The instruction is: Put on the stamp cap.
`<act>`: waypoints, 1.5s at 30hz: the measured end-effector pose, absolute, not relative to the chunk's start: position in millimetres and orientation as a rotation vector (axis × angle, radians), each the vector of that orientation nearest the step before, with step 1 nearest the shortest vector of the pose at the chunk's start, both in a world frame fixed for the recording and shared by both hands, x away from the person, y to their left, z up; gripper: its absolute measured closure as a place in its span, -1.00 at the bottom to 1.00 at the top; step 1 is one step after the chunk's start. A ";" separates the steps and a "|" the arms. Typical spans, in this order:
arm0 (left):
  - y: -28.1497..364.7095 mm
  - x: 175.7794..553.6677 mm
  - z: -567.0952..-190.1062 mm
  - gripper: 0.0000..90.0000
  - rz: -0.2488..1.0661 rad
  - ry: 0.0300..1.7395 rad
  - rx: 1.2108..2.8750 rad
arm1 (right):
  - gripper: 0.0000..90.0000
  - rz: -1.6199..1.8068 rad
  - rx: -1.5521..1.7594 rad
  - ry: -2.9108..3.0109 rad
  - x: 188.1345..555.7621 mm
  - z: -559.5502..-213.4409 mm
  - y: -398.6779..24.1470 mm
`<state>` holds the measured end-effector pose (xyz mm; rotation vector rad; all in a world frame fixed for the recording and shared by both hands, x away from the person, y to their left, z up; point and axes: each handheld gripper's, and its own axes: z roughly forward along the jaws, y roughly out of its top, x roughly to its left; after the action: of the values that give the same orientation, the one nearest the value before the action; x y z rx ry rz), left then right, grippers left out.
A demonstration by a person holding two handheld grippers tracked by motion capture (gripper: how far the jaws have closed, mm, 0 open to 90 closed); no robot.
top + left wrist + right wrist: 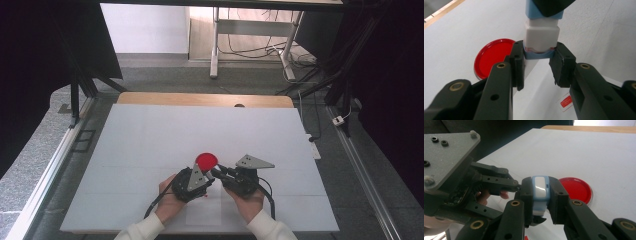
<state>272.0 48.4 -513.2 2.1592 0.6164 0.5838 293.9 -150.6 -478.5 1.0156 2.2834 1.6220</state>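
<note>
A small white block with pale blue ends (541,35) hangs just above the white table (150,130), held between both grippers. My left gripper (539,53) is shut on its near blue end. At the block's far end, the right gripper (551,6) covers the blue cap. In the right gripper view, my right gripper (540,190) is shut on the block (540,186), with the left gripper (496,182) meeting it from the left. A flat red disc (206,160) lies on the table just beyond the two grippers, left (207,176) and right (220,174).
A small red-printed label (566,102) lies on the table under the grippers. The table's wooden far edge (205,99) runs along the back. Dark frame posts and cables stand on the floor around the table.
</note>
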 end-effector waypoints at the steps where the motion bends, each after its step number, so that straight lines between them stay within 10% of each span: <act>1: 48.4 271.9 -513.2 0.44 0.584 0.615 2.160 | 0.67 1.622 1.017 2.285 294.2 -478.4 -150.8; 45: 51.0 272.6 -515.7 0.39 0.549 0.623 2.172 | 0.68 1.581 0.947 2.362 297.7 -480.1 -148.0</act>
<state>272.6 51.0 -515.7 2.1723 0.6232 0.5487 297.7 -148.0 -480.1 0.9469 2.3624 1.5814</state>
